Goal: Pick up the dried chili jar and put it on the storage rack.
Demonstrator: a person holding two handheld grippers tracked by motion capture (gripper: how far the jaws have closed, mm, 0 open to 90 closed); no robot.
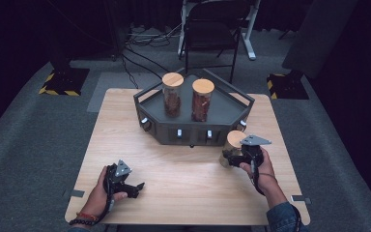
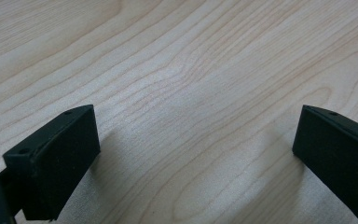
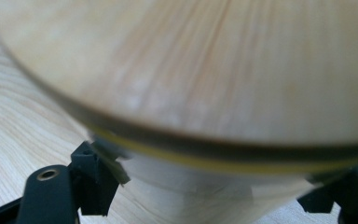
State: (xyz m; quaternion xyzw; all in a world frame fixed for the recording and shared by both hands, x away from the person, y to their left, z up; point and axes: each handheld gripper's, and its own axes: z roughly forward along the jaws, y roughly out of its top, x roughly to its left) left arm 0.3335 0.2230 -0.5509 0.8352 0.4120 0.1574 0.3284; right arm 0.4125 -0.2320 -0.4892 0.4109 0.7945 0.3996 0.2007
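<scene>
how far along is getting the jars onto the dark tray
Done: two clear jars with wooden lids, the left jar and the right jar, stand upright on the dark angular tray. In hand: the right gripper is shut on the third wooden-lidded jar, standing on the light wooden table in front of the tray. Left: setting it on the tray. The left gripper is open over bare table.

The high view looked forward and down from above the person's side, taking in the whole wooden table [image 1: 183, 159]. The left gripper view sat very close to that tabletop [image 2: 191, 70], looking down along its own jaws. The right gripper view pressed close against a wood-lidded jar [image 3: 223, 70], which the high view [image 1: 233, 145] shared.
</scene>
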